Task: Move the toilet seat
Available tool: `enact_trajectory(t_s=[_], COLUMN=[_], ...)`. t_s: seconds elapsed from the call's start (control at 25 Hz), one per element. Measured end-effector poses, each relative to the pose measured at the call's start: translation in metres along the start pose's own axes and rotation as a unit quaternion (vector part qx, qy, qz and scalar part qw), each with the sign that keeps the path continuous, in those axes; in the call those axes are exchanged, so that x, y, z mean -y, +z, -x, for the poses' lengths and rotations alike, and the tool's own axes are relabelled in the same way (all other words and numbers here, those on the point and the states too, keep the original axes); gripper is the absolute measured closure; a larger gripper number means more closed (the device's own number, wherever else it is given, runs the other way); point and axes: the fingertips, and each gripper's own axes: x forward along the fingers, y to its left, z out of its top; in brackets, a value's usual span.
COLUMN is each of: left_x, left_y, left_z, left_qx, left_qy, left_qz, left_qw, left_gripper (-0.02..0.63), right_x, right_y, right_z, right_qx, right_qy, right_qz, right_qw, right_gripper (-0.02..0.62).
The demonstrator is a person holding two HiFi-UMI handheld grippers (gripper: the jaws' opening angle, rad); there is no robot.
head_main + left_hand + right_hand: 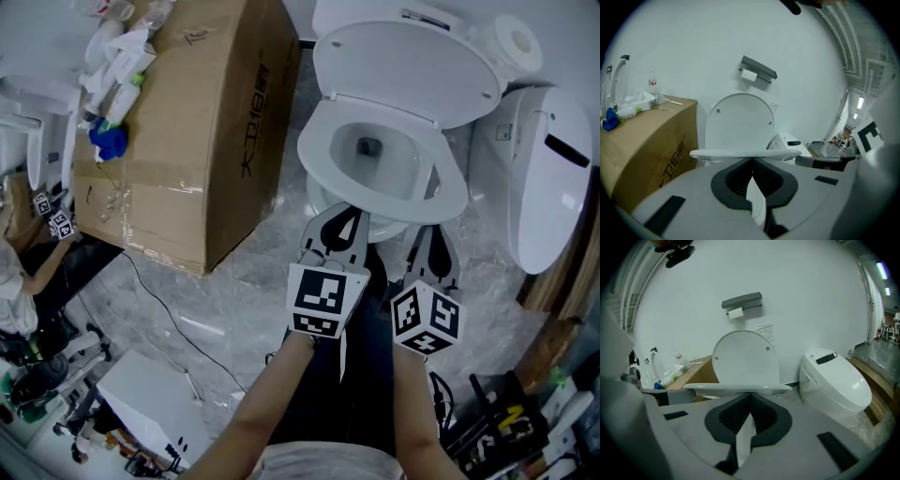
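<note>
A white toilet stands ahead with its lid (403,70) tipped up against the tank and its seat (319,159) lying down on the bowl. Both grippers are side by side at the seat's front edge. My left gripper (344,216) is shut, its tips just below the front rim with nothing between them. My right gripper (433,230) is shut too, beside the front right of the rim. In the left gripper view the seat (740,153) runs edge-on as a flat white band right at the closed tips (752,161). The right gripper view shows the same band (736,388) at its tips (750,394).
A large cardboard box (187,122) with bottles and clutter on top stands close on the toilet's left. A second, closed toilet (548,178) stands on the right. A paper holder (757,70) hangs on the wall above. Cables and a white box (150,394) lie on the marble floor.
</note>
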Motion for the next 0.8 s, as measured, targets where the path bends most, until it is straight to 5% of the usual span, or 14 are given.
enact_trajectory(t_s=[0.8], left_x=[-0.007], left_y=[0.082], left_z=[-0.036], left_qx=[0.052], left_qy=[0.000], left_qz=[-0.018], left_qw=[0.9985], left_gripper=[0.591], right_x=[-0.019], right_y=[0.083], right_z=[-0.041], right_qx=[0.068], right_qy=[0.019], right_qz=[-0.006], right_qw=[0.997], right_gripper=[0.578])
